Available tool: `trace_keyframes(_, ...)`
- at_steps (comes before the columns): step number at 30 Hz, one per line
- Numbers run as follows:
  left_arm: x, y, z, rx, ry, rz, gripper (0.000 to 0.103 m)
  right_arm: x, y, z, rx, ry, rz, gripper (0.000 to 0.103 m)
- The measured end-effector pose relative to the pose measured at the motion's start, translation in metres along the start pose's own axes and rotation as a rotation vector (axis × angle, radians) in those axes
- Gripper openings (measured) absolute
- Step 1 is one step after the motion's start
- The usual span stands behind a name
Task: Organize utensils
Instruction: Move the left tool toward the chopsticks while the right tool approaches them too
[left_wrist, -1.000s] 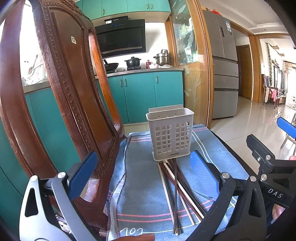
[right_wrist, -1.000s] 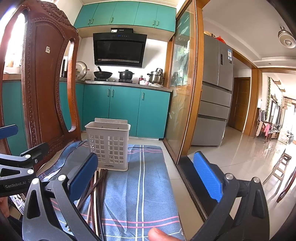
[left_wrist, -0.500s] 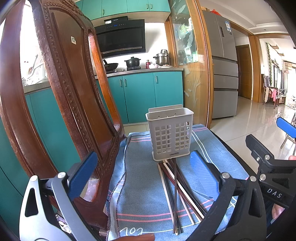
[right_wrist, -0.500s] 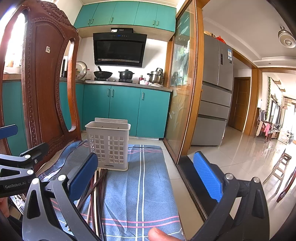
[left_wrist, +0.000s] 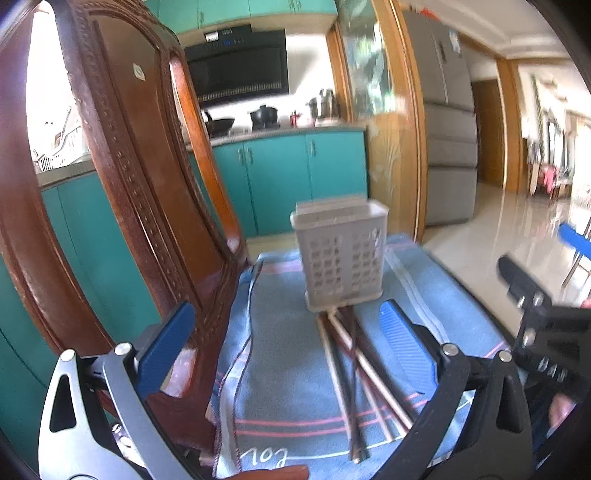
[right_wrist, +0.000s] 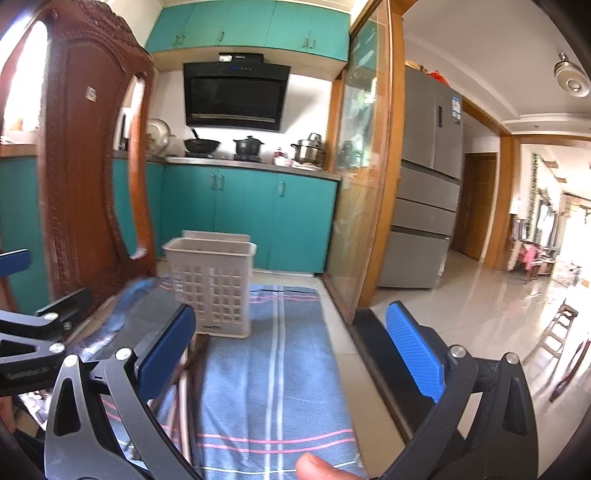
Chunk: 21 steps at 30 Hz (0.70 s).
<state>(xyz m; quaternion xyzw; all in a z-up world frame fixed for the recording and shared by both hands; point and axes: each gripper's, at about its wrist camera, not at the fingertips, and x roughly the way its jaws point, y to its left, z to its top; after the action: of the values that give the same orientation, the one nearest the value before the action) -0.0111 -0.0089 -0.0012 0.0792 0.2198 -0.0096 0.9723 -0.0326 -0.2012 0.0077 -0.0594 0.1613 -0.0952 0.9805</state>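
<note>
Seen from the left wrist, the left gripper (left_wrist: 284, 343) hangs with its fingers (left_wrist: 166, 347) spread wide and empty above a loose, crossed bundle of chopsticks (left_wrist: 351, 373) lying on the blue striped cloth (left_wrist: 280, 369), their far ends touching the foot of the white slotted utensil holder (left_wrist: 341, 254) near the cloth's far edge; a carved wooden chair back (left_wrist: 122, 206) crowds the left side. A clean pick probably means closing on a single stick near its middle, clear of the crossing, then tipping it upright over the holder. From the right wrist, the right gripper (right_wrist: 291, 354) is likewise wide open and holds nothing, aimed at bare cloth toward the right edge. Motion blur softens both views; the sticks' count, the holder's contents and the surface under the cloth cannot be made out.
</note>
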Motion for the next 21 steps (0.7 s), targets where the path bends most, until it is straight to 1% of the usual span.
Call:
trace_keyframes(1, 0.004, -0.002, -0.002, 0.008, 0.024, -0.001, 0.100, 0.008, 0.000, -0.001, -0.031, 0.030, -0.043, 0.100)
trace_keyframes(2, 0.009, -0.003, -0.004, 0.016, 0.055, -0.011, 0.100, 0.021, 0.000, -0.003, -0.082, 0.083, -0.086, 0.100)
trace_keyframes(4, 0.017, -0.005, -0.007, 0.028, 0.098, -0.030, 0.100, 0.040, -0.002, -0.008, -0.148, 0.167, -0.095, 0.100)
trace_keyframes(6, 0.021, -0.007, -0.011, 0.040, 0.111, -0.031, 0.100, 0.056, -0.005, -0.016, -0.189, 0.228, -0.111, 0.100)
trace_keyframes(8, 0.023, -0.008, -0.011, 0.041, 0.117, -0.034, 0.100, 0.064, -0.006, -0.021, -0.220, 0.259, -0.130, 0.100)
trace_keyframes(9, 0.024, -0.009, -0.011, 0.038, 0.120, -0.039, 0.100, 0.069, -0.007, -0.024, -0.229, 0.276, -0.127, 0.100)
trace_keyframes(10, 0.026, -0.009, -0.010, 0.031, 0.127, -0.047, 0.100, 0.072, -0.006, -0.027, -0.237, 0.296, -0.098, 0.100)
trace_keyframes(11, 0.027, -0.009, -0.011, 0.028, 0.134, -0.054, 0.100, 0.077, -0.005, -0.030, -0.239, 0.320, -0.053, 0.097)
trace_keyframes(12, 0.029, -0.010, -0.011, 0.027, 0.141, -0.063, 0.099, 0.081, -0.005, -0.031, -0.230, 0.335, -0.029, 0.092)
trace_keyframes(13, 0.031, -0.010, -0.011, 0.024, 0.147, -0.066, 0.097, 0.086, -0.007, -0.034, -0.204, 0.367, 0.015, 0.079)
trace_keyframes(14, 0.033, -0.010, -0.012, 0.022, 0.152, -0.068, 0.091, 0.091, -0.008, -0.036, -0.175, 0.400, 0.053, 0.061)
trace_keyframes(15, 0.036, -0.011, -0.013, 0.019, 0.163, -0.072, 0.088, 0.097, -0.009, -0.038, -0.134, 0.442, 0.094, 0.049)
trace_keyframes(16, 0.039, -0.011, -0.013, 0.014, 0.176, -0.077, 0.079, 0.103, -0.010, -0.041, -0.086, 0.486, 0.129, 0.026)
trace_keyframes(17, 0.041, -0.011, -0.015, 0.009, 0.186, -0.082, 0.071, 0.109, -0.008, -0.042, -0.042, 0.527, 0.164, 0.016)
trace_keyframes(18, 0.045, -0.011, -0.016, -0.003, 0.211, -0.093, 0.068, 0.114, -0.004, -0.044, -0.022, 0.549, 0.194, 0.015)
trace_keyframes(19, 0.048, -0.011, -0.018, -0.011, 0.226, -0.100, 0.057, 0.119, 0.004, -0.045, -0.018, 0.567, 0.231, 0.014)
trace_keyframes(20, 0.051, -0.010, -0.020, -0.025, 0.242, -0.111, 0.042, 0.123, 0.012, -0.045, -0.030, 0.572, 0.254, 0.014)
trace_keyframes(21, 0.055, -0.009, -0.022, -0.045, 0.263, -0.125, 0.039, 0.126, 0.021, -0.044, -0.052, 0.573, 0.275, 0.014)
